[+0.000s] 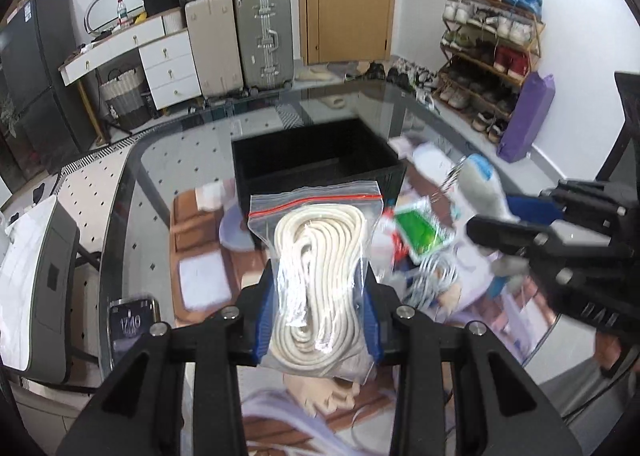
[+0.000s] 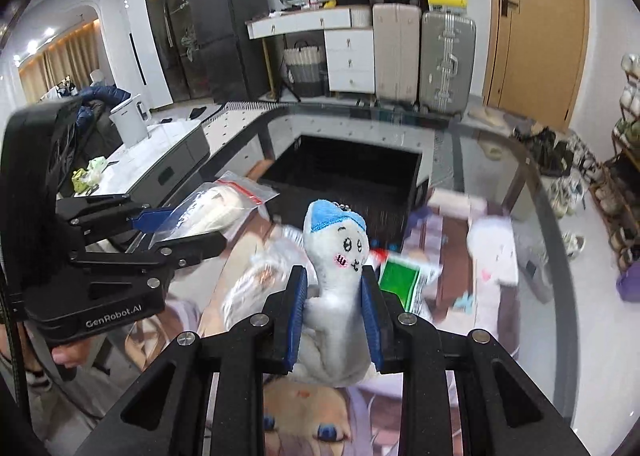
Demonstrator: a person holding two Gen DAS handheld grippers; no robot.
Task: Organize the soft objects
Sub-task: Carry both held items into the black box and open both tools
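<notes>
Left claw [image 1: 318,308] pinches a clear zip bag of coiled cream rope [image 1: 320,268], slick and floppy, held mid-body. Right claw [image 2: 334,310] squeezes a soft white plush toy with blue cap [image 2: 334,256] at its waist, light. Beyond, the black open bin [image 2: 352,176] waits on the glass tabletop [image 2: 492,160].

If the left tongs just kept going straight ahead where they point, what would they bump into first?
Most likely the black bin. The left tongs, shut on the bagged rope, aim at its near wall or open top; the fisheye view leaves height and depth unclear.
</notes>
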